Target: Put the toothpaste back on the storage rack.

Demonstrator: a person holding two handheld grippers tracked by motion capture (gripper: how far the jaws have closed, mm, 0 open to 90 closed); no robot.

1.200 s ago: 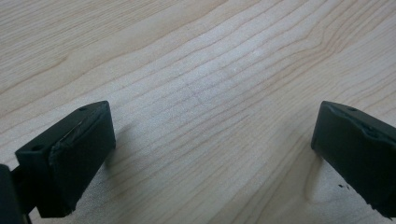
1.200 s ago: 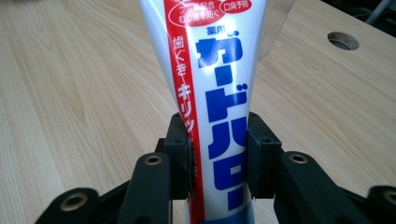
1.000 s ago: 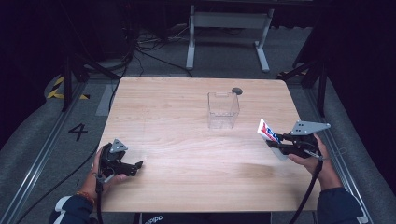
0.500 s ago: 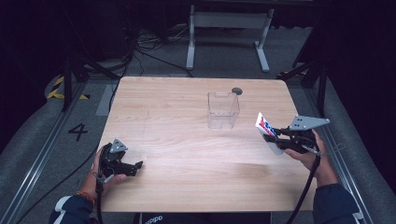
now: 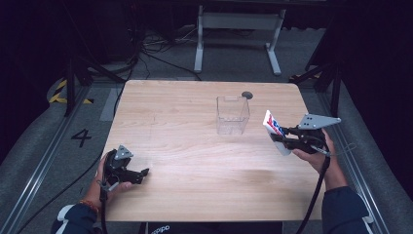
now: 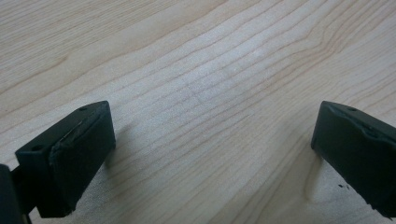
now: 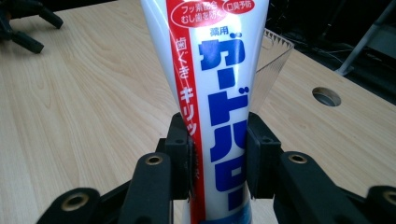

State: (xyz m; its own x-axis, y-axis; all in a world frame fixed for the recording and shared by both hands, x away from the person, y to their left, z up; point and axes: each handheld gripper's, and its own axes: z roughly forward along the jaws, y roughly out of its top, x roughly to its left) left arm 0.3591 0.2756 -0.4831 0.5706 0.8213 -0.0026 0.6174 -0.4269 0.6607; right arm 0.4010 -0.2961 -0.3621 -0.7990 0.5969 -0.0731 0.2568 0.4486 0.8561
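Right tongs (image 7: 218, 161) clamp white, red-and-blue printed toothpaste tube (image 7: 212, 84); left tongs (image 6: 210, 158) gape, empty, over pale wooden tabletop (image 6: 196, 70).

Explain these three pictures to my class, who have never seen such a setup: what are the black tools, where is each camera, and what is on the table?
A person sits at a wooden table holding a hand-operated two-jaw gripper in each hand. The high view looks down from above the person's side. There the left gripper rests low on the table, and the right gripper is lifted beside a clear plastic container. The other two pictures come from cameras riding on the grippers, looking along their black jaws. The left gripper view shows jaws standing wide apart over bare wood, holding nothing. The right gripper view shows jaws clamped on a white toothpaste tube with red and blue print. A small round hole sits near the table's far edge.
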